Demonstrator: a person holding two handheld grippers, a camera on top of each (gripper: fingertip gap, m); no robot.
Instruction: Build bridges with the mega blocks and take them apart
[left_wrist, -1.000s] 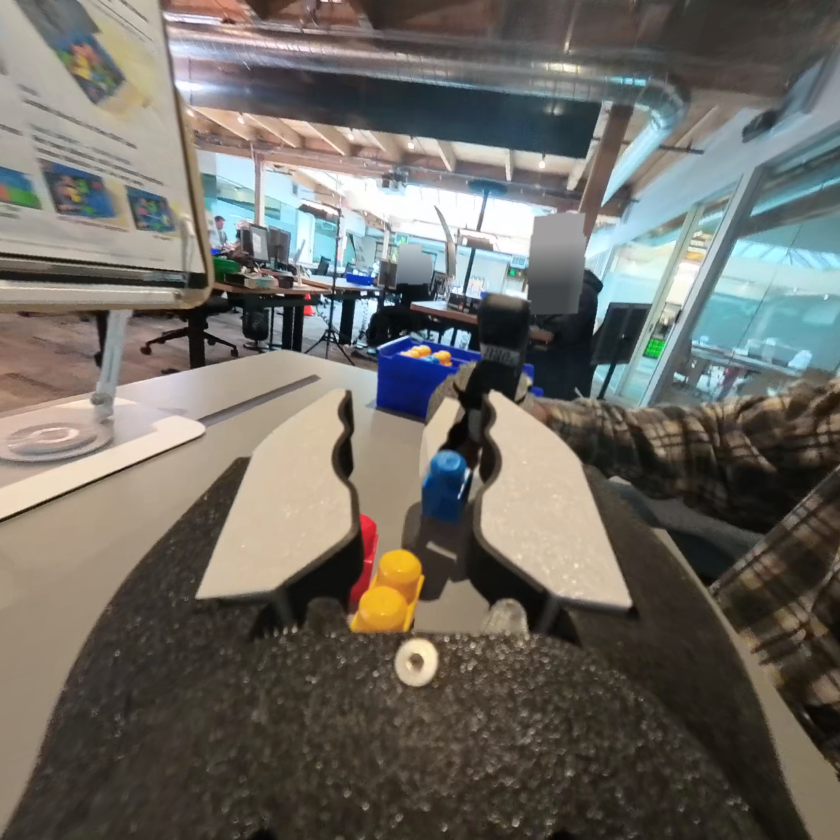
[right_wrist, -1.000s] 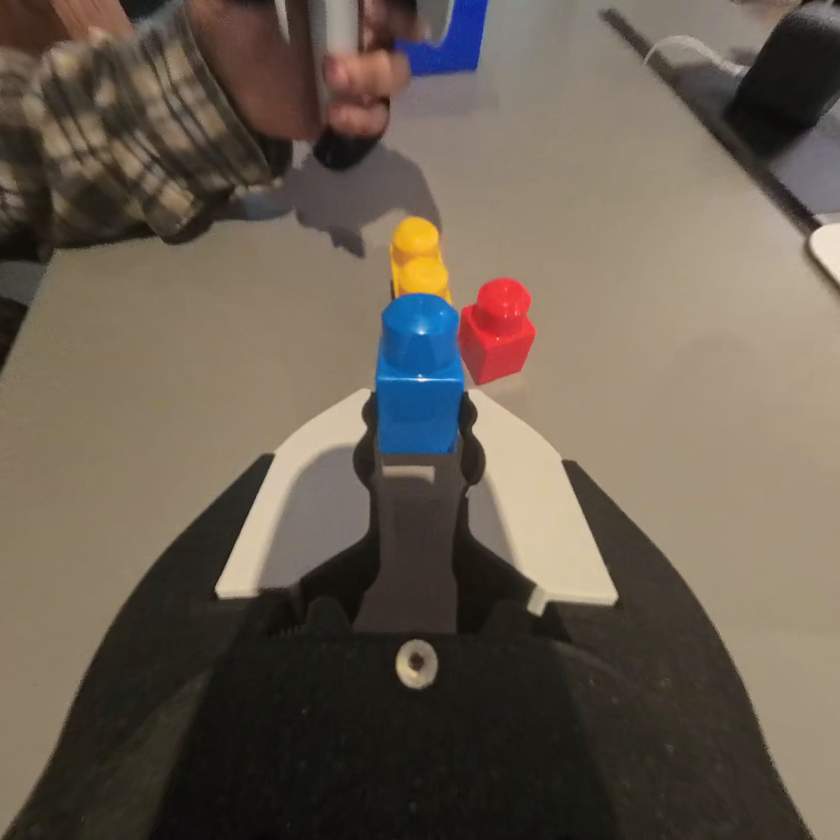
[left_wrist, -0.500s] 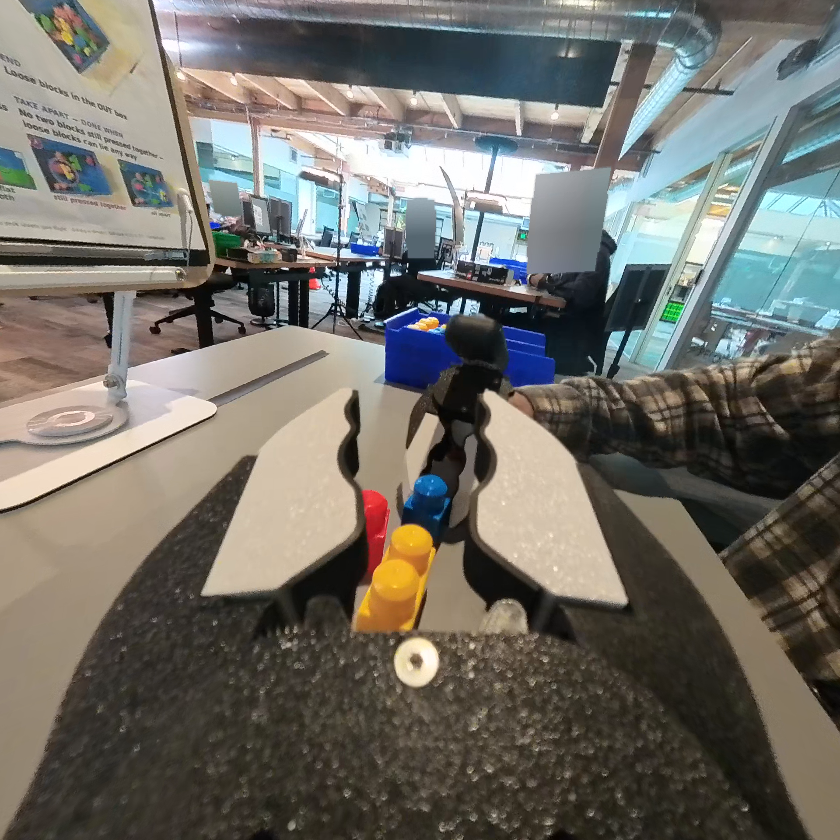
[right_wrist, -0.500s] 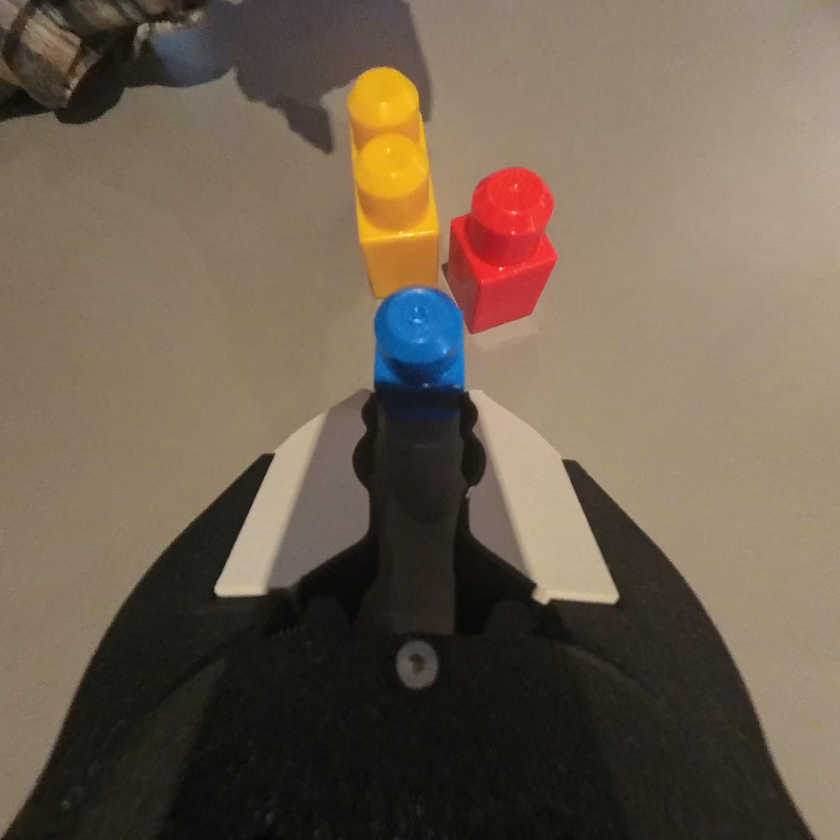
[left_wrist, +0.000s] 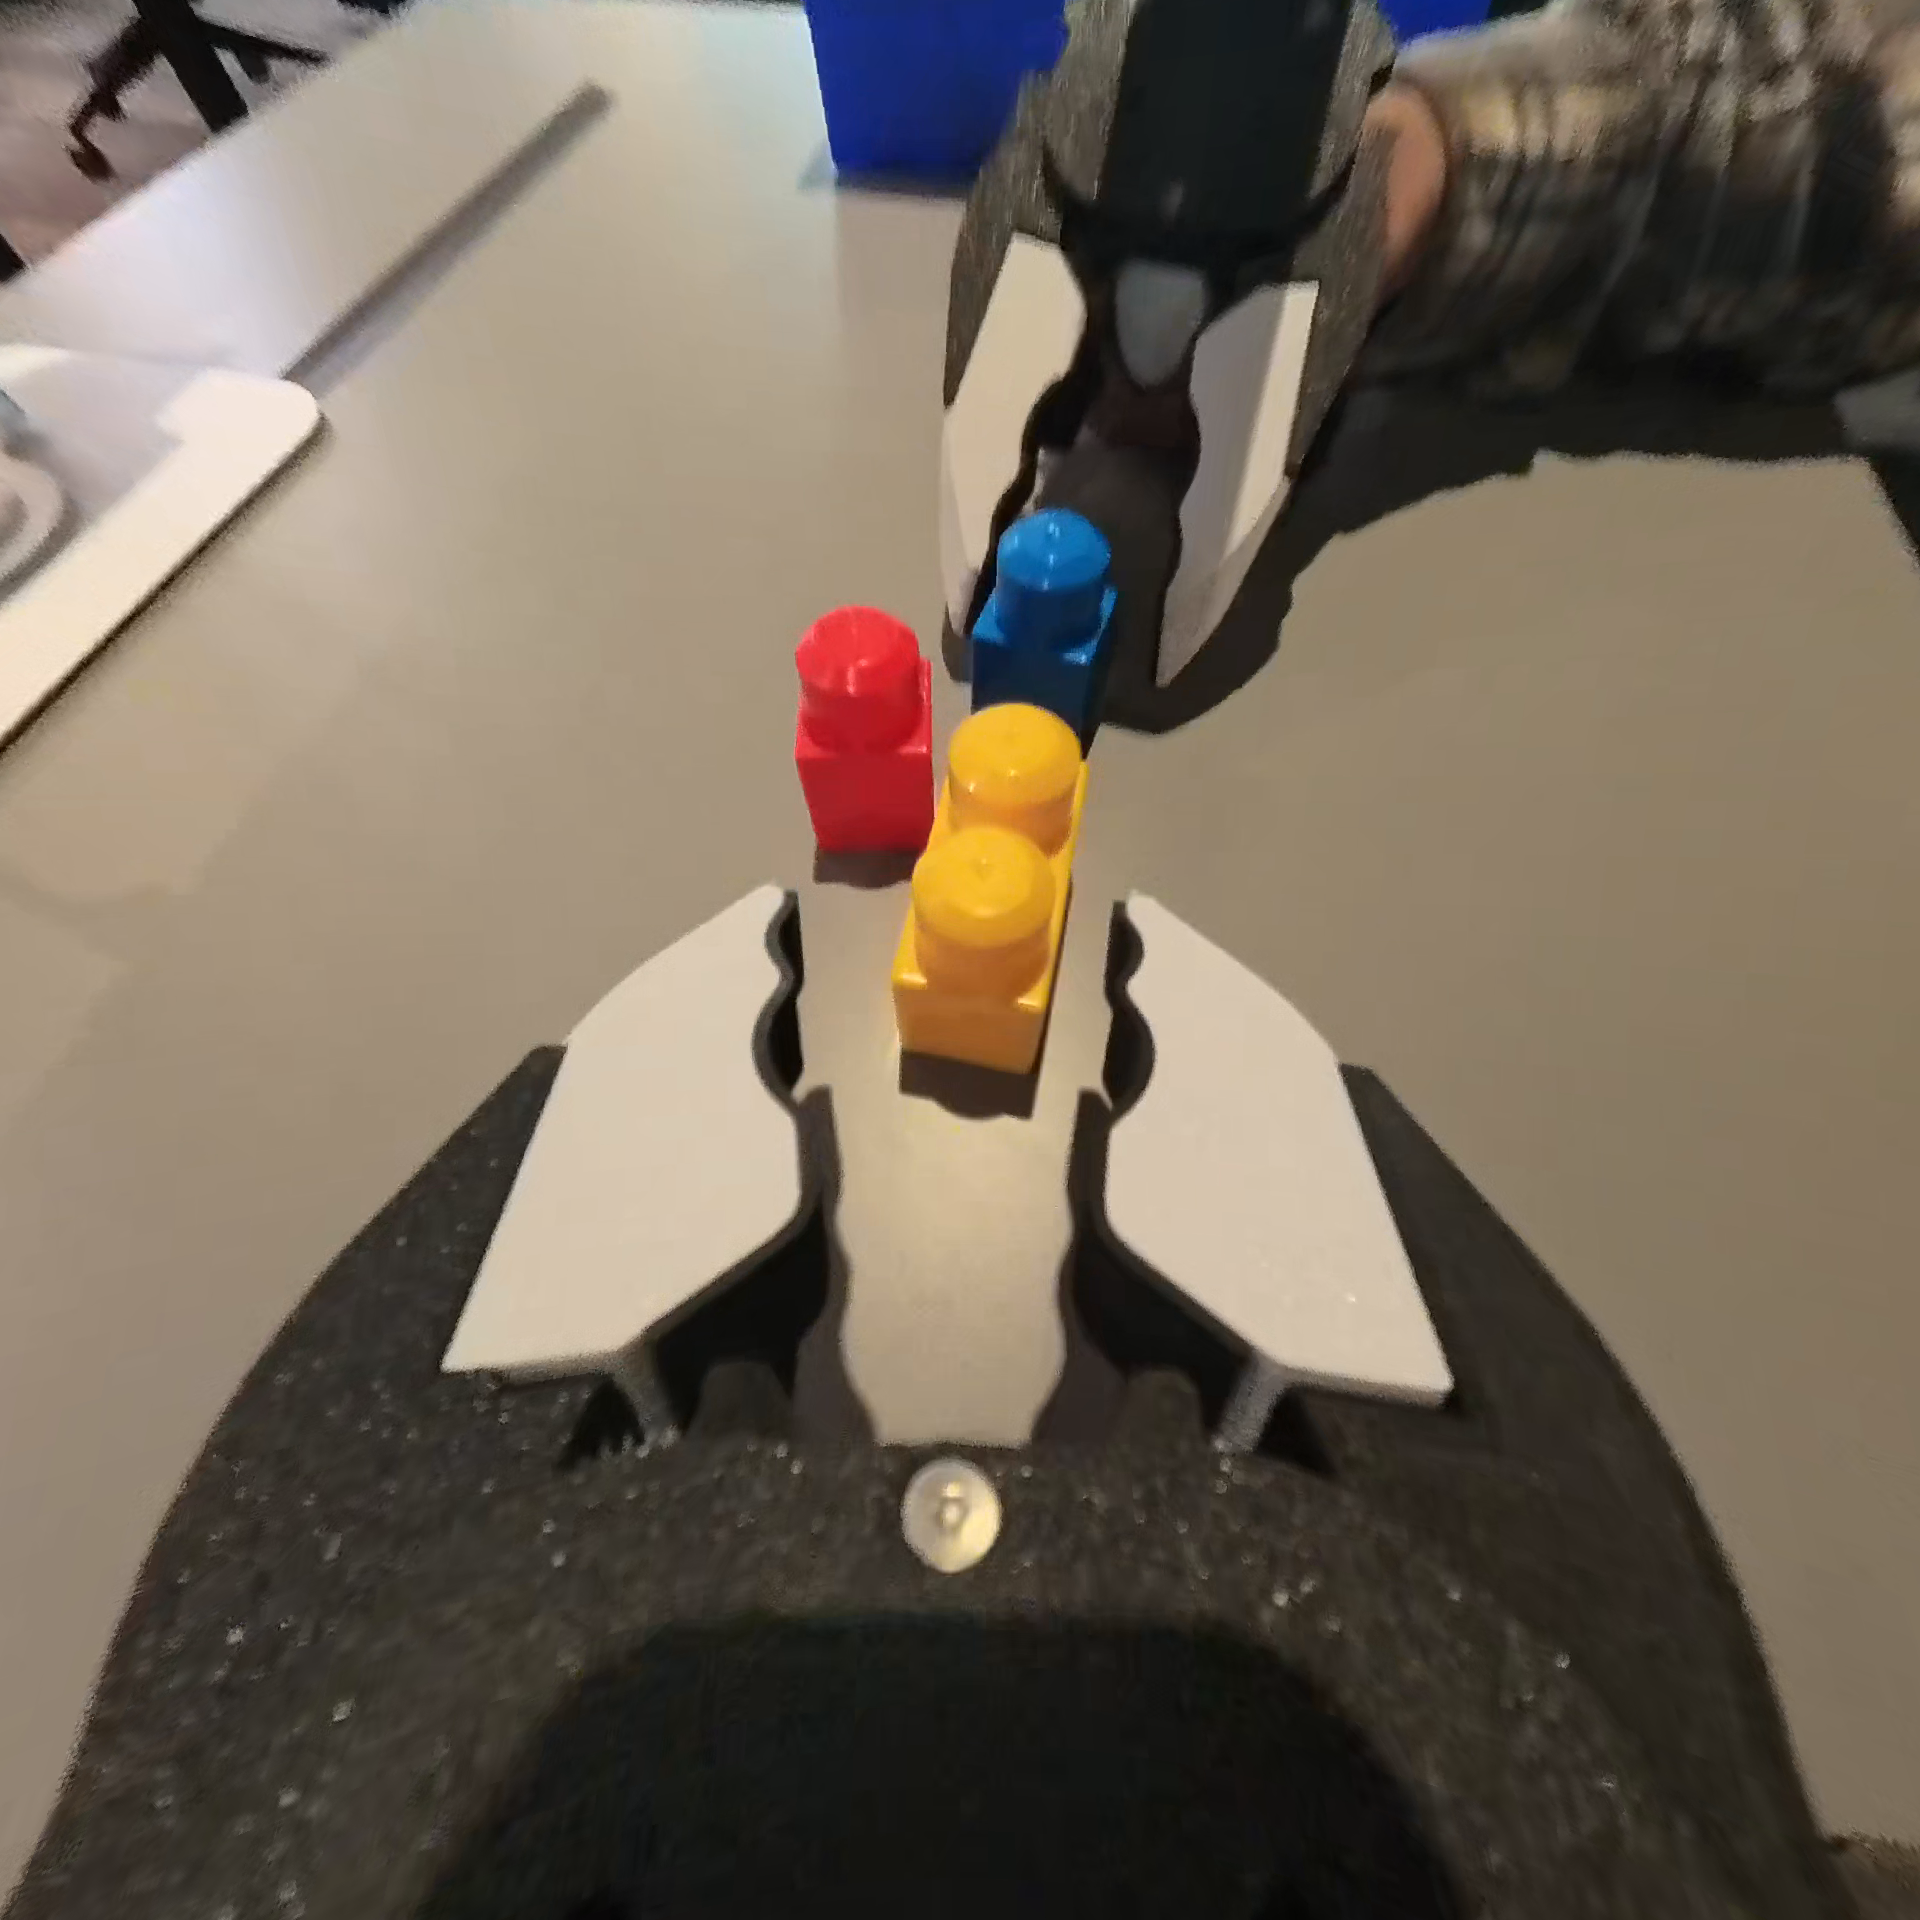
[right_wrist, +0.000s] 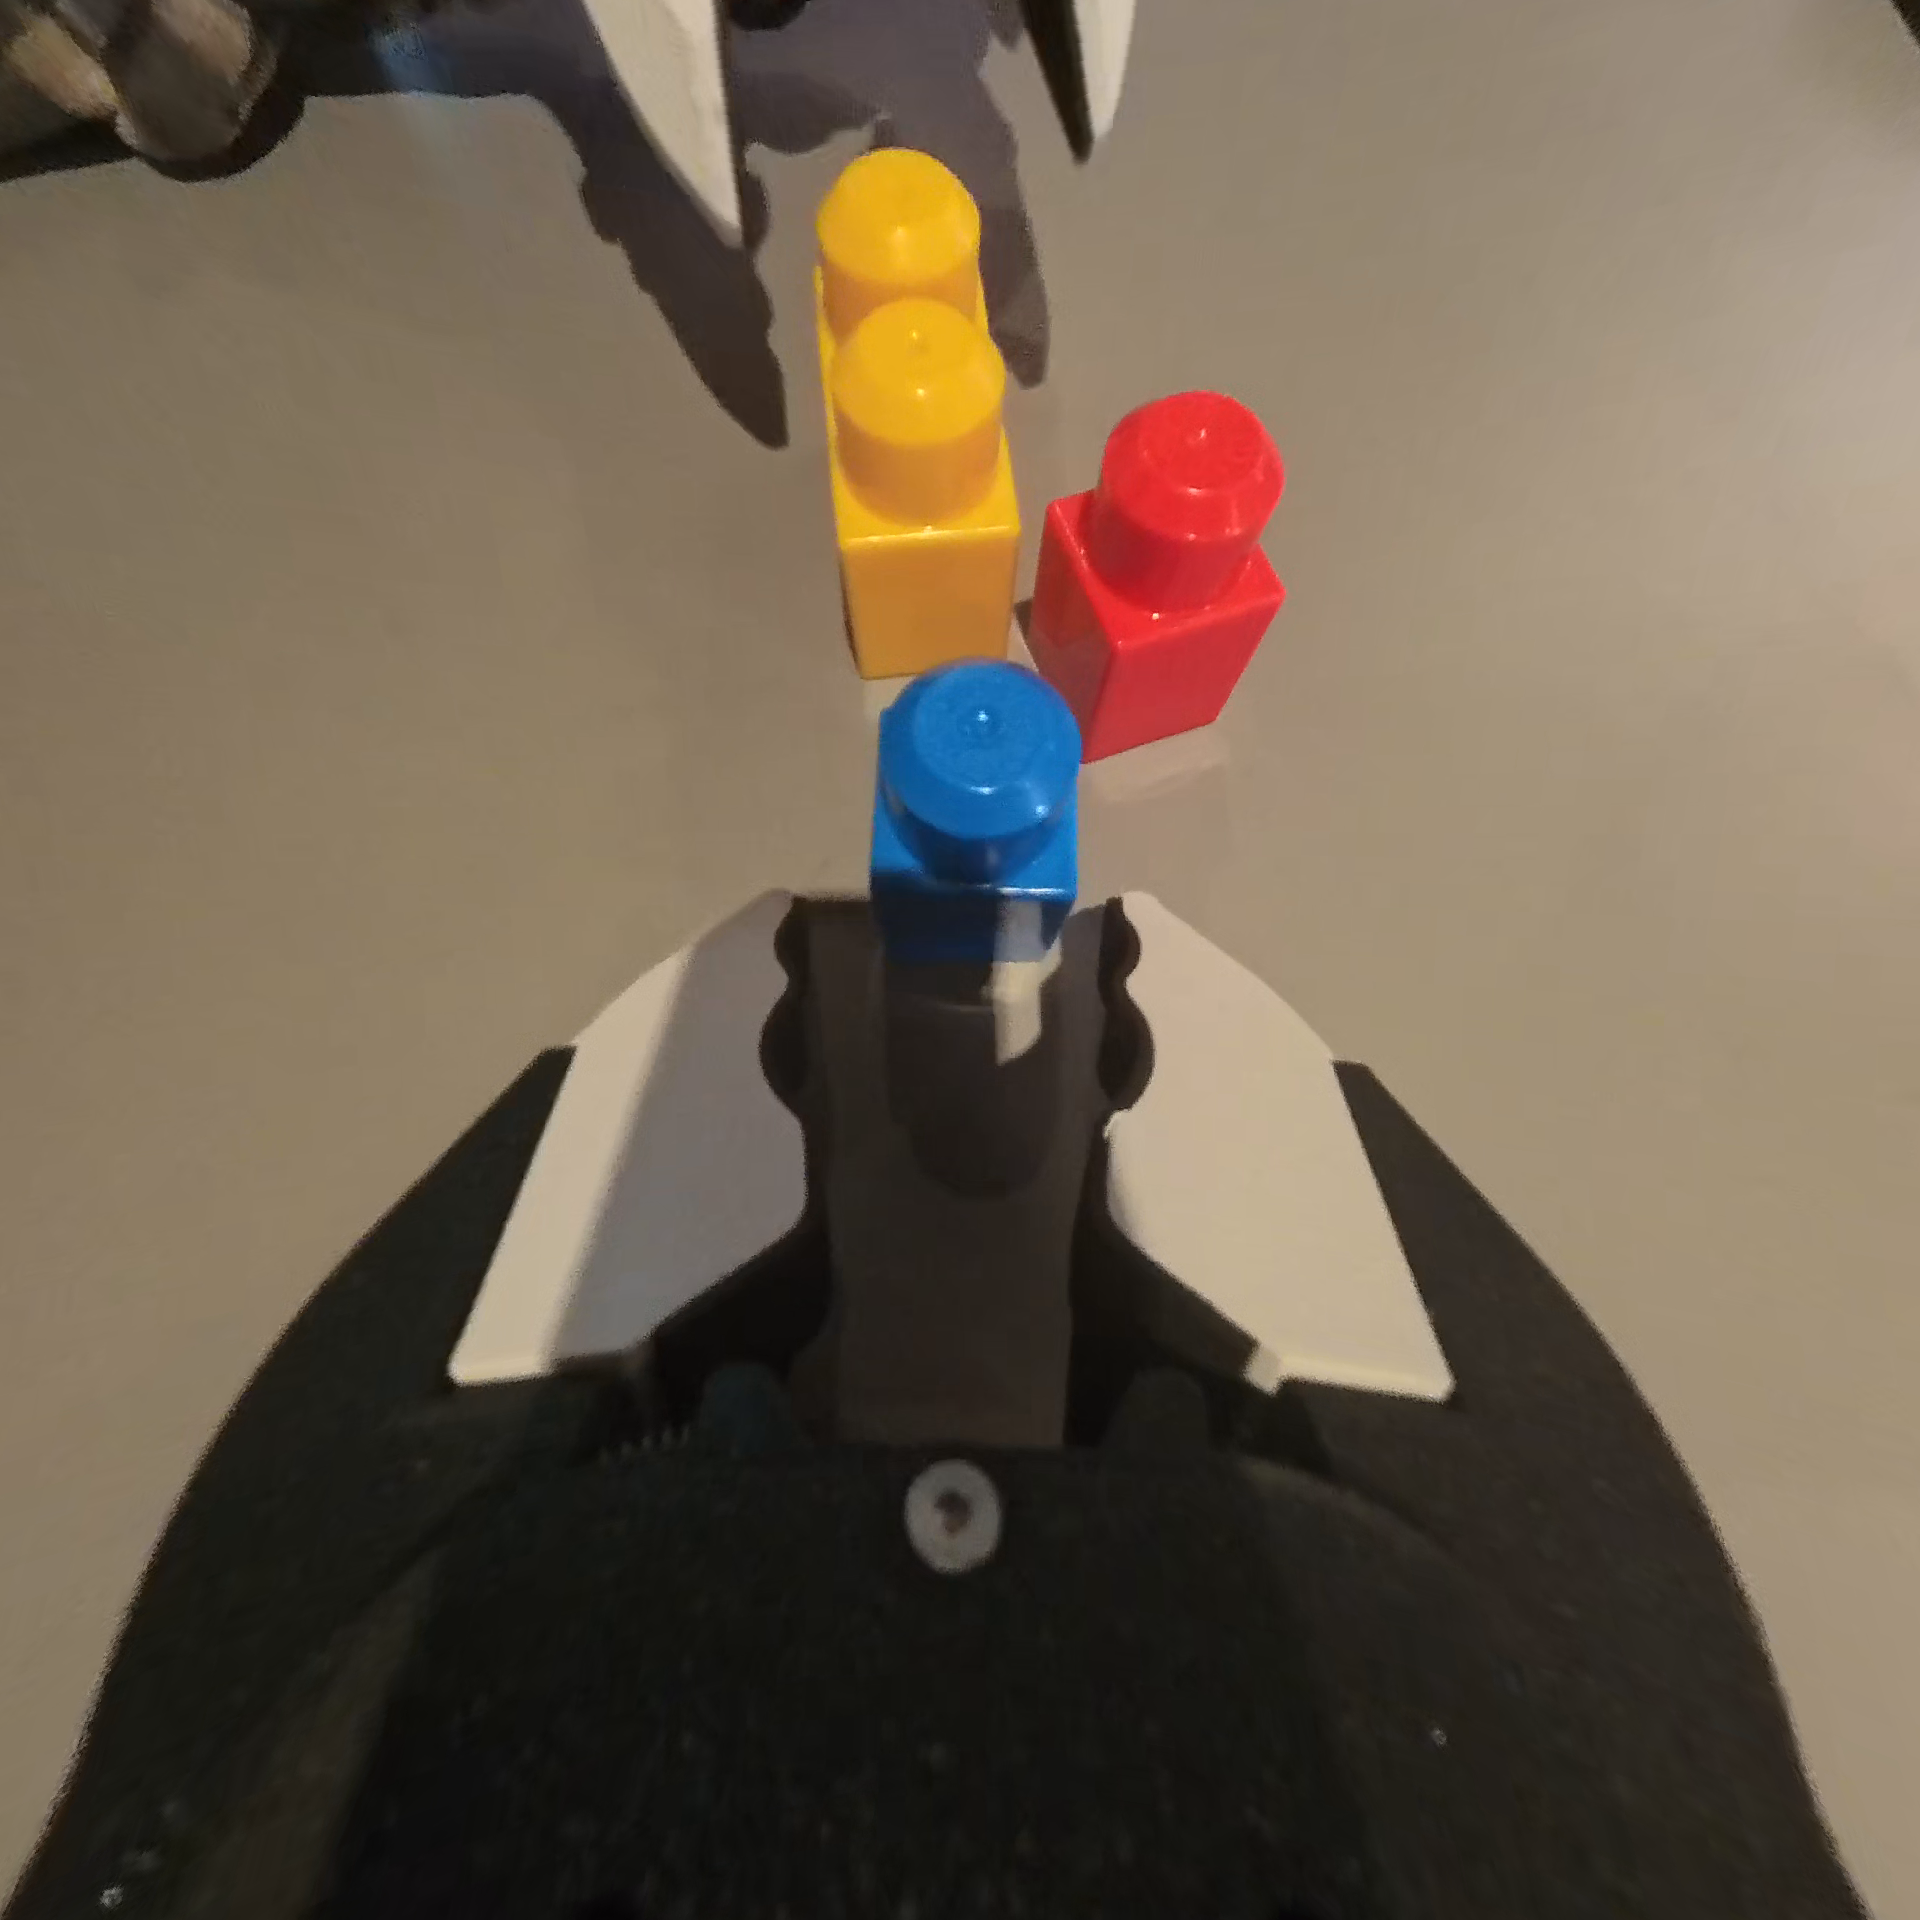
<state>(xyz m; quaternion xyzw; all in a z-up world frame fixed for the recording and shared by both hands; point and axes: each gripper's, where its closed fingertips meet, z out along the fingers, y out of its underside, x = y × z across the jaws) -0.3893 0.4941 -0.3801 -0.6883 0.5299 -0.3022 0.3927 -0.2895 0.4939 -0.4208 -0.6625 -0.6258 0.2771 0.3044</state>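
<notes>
The right gripper (right_wrist: 951, 914) stands spread around the blue block (right_wrist: 971, 821) on the grey table (left_wrist: 416, 644), contact unclear. Just ahead, yellow block (right_wrist: 920, 488) and red block (right_wrist: 1164, 582) crowd its path. Opposite, the left gripper (left_wrist: 951, 914) gapes empty; blue bin (left_wrist: 914, 83) behind.

- blue block (right_wrist: 971, 821)
- red block (right_wrist: 1158, 582)
- yellow block (right_wrist: 920, 447)
- grey table (left_wrist: 1507, 883)
- blue bin (left_wrist: 914, 83)
- plaid sleeve (left_wrist: 1662, 177), brown and cream
- right hand-held gripper (right_wrist: 951, 914), black body, white fingers (right_wrist: 644, 1122)
</notes>
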